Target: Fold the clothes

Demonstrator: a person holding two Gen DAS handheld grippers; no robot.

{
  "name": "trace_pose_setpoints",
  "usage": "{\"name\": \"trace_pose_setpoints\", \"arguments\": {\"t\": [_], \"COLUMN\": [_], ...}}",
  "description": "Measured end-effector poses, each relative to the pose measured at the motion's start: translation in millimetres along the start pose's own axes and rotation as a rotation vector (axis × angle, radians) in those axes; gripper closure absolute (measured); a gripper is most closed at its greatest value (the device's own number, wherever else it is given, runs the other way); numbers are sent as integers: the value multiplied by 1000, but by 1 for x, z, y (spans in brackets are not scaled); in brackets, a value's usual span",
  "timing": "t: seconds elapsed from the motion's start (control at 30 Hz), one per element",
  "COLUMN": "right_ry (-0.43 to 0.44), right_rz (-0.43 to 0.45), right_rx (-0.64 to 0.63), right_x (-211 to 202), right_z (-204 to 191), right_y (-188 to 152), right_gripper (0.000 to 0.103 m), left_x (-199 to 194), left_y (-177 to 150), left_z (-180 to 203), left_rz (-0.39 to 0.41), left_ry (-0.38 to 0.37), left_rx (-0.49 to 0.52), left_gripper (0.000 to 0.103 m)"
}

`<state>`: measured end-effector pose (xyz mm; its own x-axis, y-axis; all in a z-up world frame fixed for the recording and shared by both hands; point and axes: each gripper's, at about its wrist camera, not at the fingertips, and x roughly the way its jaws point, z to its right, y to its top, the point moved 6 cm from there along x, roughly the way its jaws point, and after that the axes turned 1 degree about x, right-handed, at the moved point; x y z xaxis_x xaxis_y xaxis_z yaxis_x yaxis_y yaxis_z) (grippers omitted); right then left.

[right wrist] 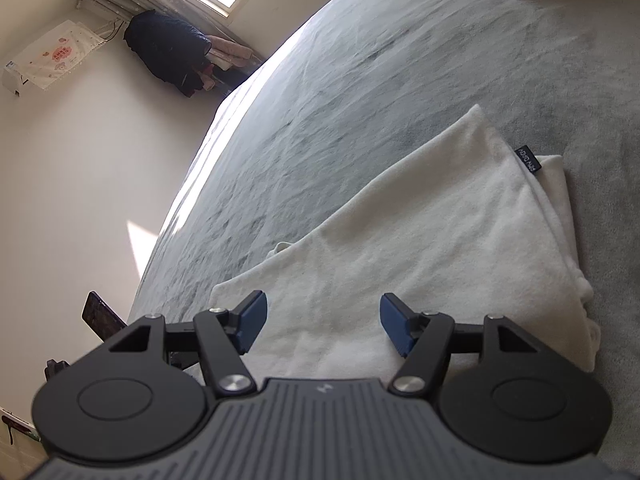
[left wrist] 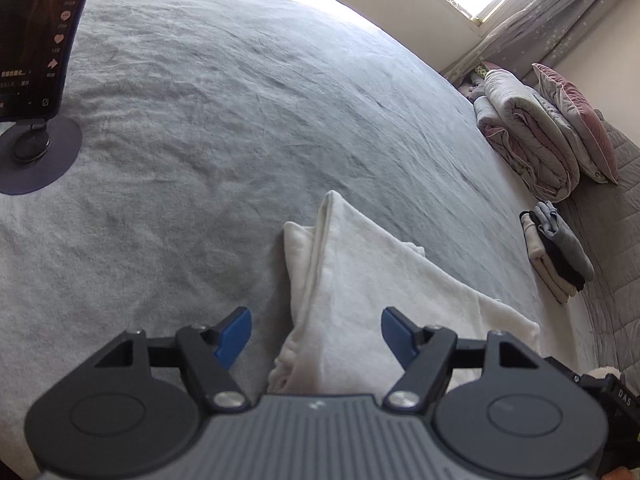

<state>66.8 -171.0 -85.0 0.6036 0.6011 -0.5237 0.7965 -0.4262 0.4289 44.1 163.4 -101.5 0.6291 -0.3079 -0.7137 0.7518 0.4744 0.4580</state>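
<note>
A cream fleece garment [left wrist: 368, 292] lies folded in layers on the grey bed cover [left wrist: 200, 128]. My left gripper [left wrist: 316, 334] hovers over its near end, jaws open, blue pads clear of the cloth. In the right wrist view the same garment [right wrist: 432, 232] spreads flat, with a small dark label [right wrist: 529, 160] at its far edge. My right gripper [right wrist: 322, 322] stands open above the garment's near edge, nothing pinched between its pads.
A phone on a round stand [left wrist: 36, 80] sits at the left of the bed. A stack of folded clothes [left wrist: 556, 256] lies at the right, with rolled quilts [left wrist: 524, 140] and a pink pillow [left wrist: 576, 120] behind. Dark clothing [right wrist: 168, 48] hangs by the window wall.
</note>
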Motion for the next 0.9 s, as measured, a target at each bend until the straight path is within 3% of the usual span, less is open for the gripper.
{"name": "trace_pose_setpoints", "arguments": {"t": [0.03, 0.07, 0.2, 0.33, 0.43, 0.6, 0.77, 0.9], "right_ry": [1, 1, 5, 11, 18, 42, 129, 214], "right_rz": [-2, -4, -15, -26, -25, -14, -14, -17], "right_rx": [-2, -4, -17, -28, -32, -26, 24, 112], "right_x": [1, 2, 5, 8, 6, 0, -4, -1], "right_z": [-1, -2, -5, -7, -8, -7, -11, -9], "right_y": [-1, -1, -4, -6, -4, -1, 0, 3], "right_gripper": [36, 36, 36, 36, 36, 36, 36, 36], "left_x": [4, 7, 10, 6, -5, -26, -23, 0], "left_y": [-3, -5, -7, -7, -6, -1, -11, -23], "left_z": [-2, -4, -10, -11, 2, 40, 83, 104], "left_rz": [-23, -45, -40, 5, 70, 162, 142, 84], "left_ry": [-17, -35, -64, -53, -60, -143, -253, -282], "left_rx": [-27, -55, -131, -154, -111, 3, 120, 153], "left_gripper": [45, 47, 47, 80, 84, 86, 86, 86]}}
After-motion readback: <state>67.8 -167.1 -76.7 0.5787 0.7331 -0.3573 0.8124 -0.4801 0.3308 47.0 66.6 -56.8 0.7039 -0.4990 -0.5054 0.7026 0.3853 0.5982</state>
